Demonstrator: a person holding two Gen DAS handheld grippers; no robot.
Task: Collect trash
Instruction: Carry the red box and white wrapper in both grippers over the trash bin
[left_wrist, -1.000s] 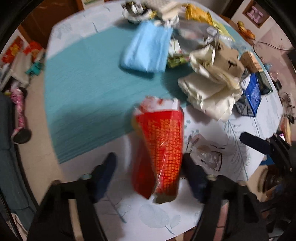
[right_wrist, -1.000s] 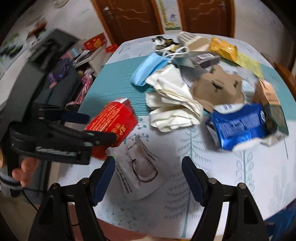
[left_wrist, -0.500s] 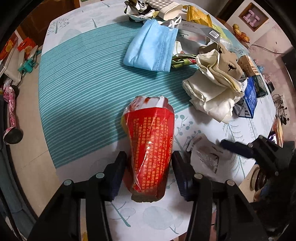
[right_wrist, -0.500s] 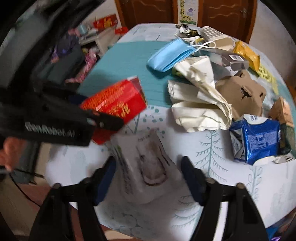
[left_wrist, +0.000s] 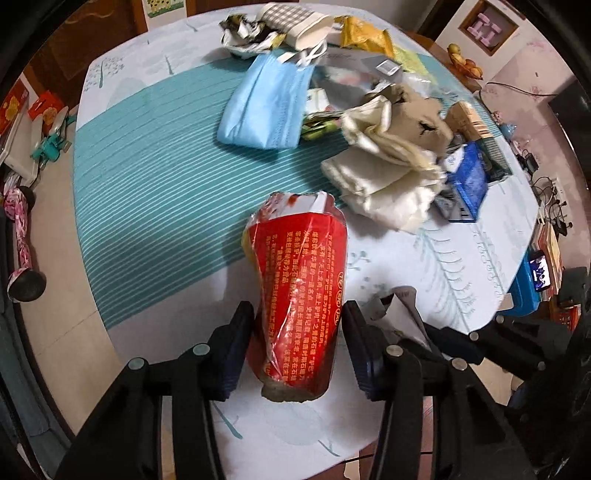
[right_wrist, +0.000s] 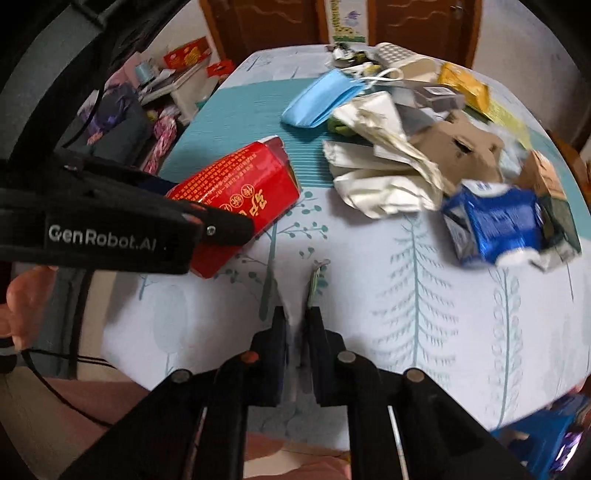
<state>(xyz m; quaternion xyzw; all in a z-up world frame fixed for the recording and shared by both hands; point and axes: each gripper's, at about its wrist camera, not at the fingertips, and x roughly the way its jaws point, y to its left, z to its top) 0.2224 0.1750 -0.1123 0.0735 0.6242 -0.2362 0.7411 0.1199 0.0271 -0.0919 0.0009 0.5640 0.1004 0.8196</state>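
While my left wrist camera looks almost straight down on the red carton (left_wrist: 301, 295), it gives me only the carton's printed top face; the right wrist view shows its side and open end (right_wrist: 240, 195), raised a little off the table (right_wrist: 424, 288) at the near end. The left view also shows the white wrapper (left_wrist: 400, 314) as a crumpled sheet just right of the carton, whereas in the right view that wrapper (right_wrist: 295, 314) is edge-on, a thin pale fold. Only the right view shows my hand (right_wrist: 22, 306) behind the left tool.

The left gripper (left_wrist: 297, 332) has its jaws pressed on the carton's two long sides near its lower end, and the carton sticks out forward between the fingers toward the teal striped cloth (left_wrist: 155, 173). The right gripper (right_wrist: 295, 325) has just been closing; its jaws now stand nearly together with the white wrapper pinched between them, the sheet rising from the table's near edge.

Farther across the table lie the blue face mask (left_wrist: 266, 103), a heap of cream paper (left_wrist: 384, 184), a tan cardboard piece (right_wrist: 458, 144) and a blue foil pack (right_wrist: 495, 221), all well apart from both grippers. The right view is blurred toward its right side.
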